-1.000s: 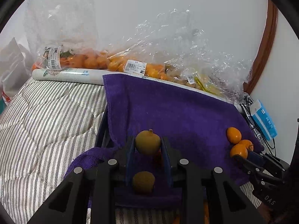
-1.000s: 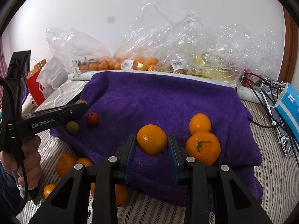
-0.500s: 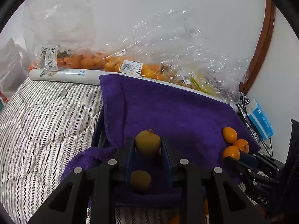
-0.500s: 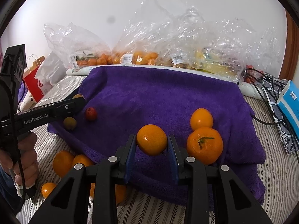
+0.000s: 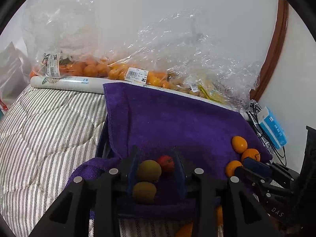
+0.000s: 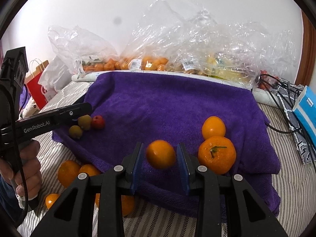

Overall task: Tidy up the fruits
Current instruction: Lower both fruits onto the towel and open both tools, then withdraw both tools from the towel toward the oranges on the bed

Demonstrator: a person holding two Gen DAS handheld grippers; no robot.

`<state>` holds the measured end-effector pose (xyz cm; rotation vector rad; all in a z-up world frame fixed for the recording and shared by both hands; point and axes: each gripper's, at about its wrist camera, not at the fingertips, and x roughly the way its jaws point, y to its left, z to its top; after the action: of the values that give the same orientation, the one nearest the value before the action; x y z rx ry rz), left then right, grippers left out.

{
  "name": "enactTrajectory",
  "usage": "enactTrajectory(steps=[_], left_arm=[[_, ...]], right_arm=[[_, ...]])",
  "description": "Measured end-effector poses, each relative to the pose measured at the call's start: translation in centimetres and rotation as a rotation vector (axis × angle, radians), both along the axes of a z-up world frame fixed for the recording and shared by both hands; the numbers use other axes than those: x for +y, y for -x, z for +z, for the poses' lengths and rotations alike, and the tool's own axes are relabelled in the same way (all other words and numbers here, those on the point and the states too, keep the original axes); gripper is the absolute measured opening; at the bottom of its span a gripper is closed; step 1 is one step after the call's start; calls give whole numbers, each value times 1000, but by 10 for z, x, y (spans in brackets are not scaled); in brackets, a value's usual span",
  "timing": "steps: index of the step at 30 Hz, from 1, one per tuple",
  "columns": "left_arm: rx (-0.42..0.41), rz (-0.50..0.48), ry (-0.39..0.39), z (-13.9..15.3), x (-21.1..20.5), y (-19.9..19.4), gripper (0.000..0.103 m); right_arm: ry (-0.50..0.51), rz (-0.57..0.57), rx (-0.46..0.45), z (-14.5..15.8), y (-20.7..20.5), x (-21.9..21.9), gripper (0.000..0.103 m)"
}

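A purple towel [image 5: 177, 118] [image 6: 167, 102] lies over striped bedding. My left gripper [image 5: 156, 158] [image 6: 79, 112] hangs low at the towel's left edge and its jaws are opening. A green-brown fruit [image 5: 149, 169] [image 6: 84, 122] lies loose between them, beside a small red fruit [image 5: 166, 163] [image 6: 98, 122] and a second green-brown fruit [image 5: 144, 192] [image 6: 75, 132]. My right gripper [image 6: 159, 145] [image 5: 243, 165] is also opening. A blurred orange [image 6: 161, 154] sits between its pads with a gap on each side. Two more oranges [image 6: 213, 127] [image 6: 216, 155] rest on the towel just to its right.
Clear plastic bags of fruit [image 6: 150, 63] line the wall behind the towel. Loose oranges [image 6: 69, 172] lie on the bedding at front left, near a person's hand [image 6: 25, 164]. A blue tissue pack [image 6: 306, 110] and cables [image 6: 280, 90] lie at right, a red paper bag [image 6: 37, 83] at left.
Both pairs of jaws have widened. The green-brown fruit has dropped from the left fingertips down next to the red fruit. The orange has come loose between the right pads.
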<state>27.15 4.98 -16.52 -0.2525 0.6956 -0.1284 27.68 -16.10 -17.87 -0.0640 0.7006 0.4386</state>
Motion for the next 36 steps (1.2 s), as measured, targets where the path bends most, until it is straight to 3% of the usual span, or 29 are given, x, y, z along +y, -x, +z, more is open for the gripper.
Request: enactTrajectory(steps=[16, 24, 29, 36], left_arm=[[-18, -7, -10, 4, -3, 4, 34], [-34, 5, -21, 6, -2, 10, 34], [-32, 19, -15, 6, 1, 14, 34], [-28, 44, 3, 6, 10, 21, 34]], right_arm=[[-48, -20, -50, 9, 8, -7, 47], [-62, -8, -131, 17, 20, -7, 49], [-125, -42, -159, 29, 26, -8, 55], [-84, -82, -162, 42, 54, 7, 55]])
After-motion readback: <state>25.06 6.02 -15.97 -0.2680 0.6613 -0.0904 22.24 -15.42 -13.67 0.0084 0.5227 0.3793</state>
